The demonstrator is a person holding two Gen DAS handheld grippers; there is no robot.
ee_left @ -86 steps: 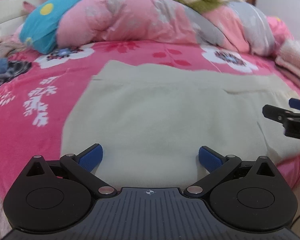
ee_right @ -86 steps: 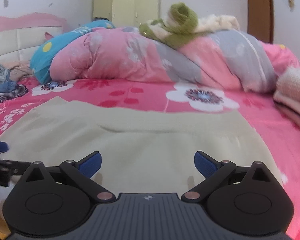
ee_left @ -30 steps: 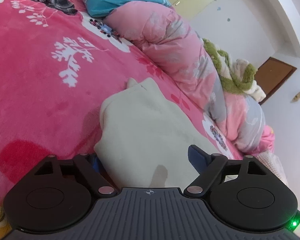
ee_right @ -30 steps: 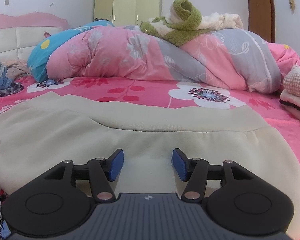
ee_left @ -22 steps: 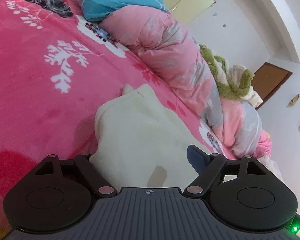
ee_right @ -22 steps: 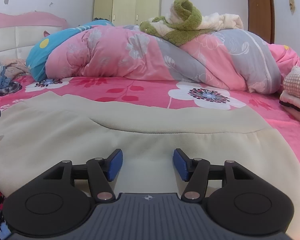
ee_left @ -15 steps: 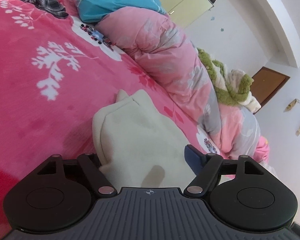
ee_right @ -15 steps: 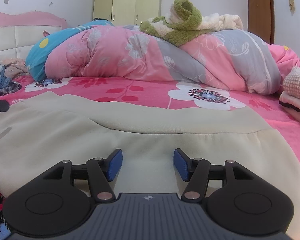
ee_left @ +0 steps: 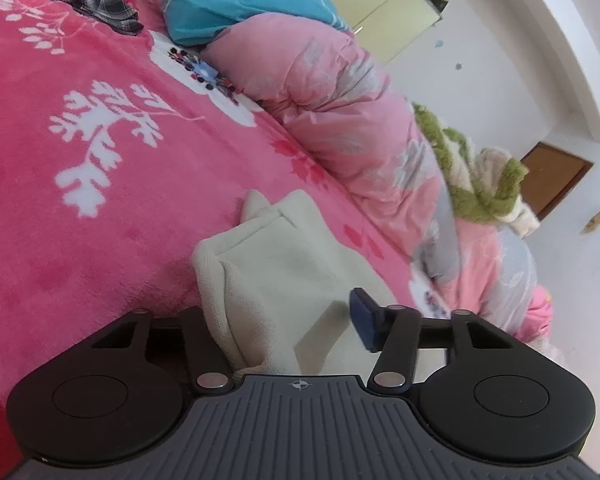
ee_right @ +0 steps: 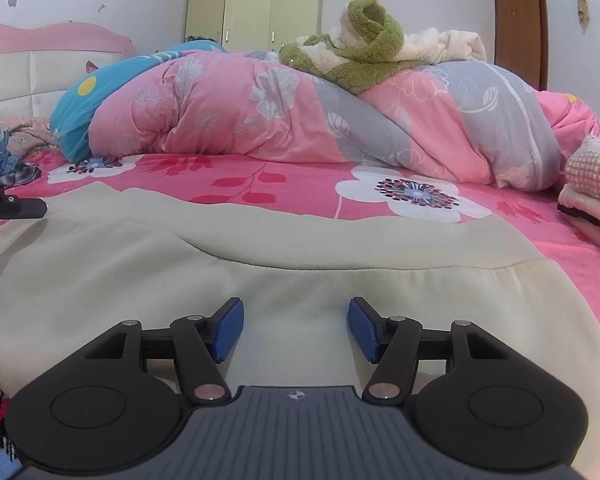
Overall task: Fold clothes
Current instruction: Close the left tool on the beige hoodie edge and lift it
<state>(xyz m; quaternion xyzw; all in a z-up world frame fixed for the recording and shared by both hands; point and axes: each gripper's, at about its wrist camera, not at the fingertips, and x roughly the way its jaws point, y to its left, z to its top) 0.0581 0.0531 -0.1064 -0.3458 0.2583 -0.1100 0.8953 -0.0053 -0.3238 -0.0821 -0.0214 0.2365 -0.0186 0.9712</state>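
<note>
Two tongs are working at one cream garment, which is lying spread flat across the pink floral bedspread of a bed.

Left tongs are sitting at the garment's left edge, rolled so the bed is tilting through their view. Their jaws have just been closing, with a folded corner of the cream cloth between them. One blue pad is showing at 3 o'clock of the cloth, apart from it; the other finger is hidden behind the fold at 9 o'clock, so I cannot tell whether the pads are pressing the cloth. In the right wrist view these tongs are appearing as a dark shape at 9 o'clock, at the garment's far left edge.

Right tongs are hovering low over the near part of the garment, jaws parted, both blue pads clear of the cloth and nothing gripped between them.

Beyond the garment, toward 12 o'clock, a pink and grey quilt is lying bunched, with a green and white fleece heaped on top and a blue pillow at 10 o'clock. Folded items are sitting stacked at 3 o'clock, near the garment's right end.
</note>
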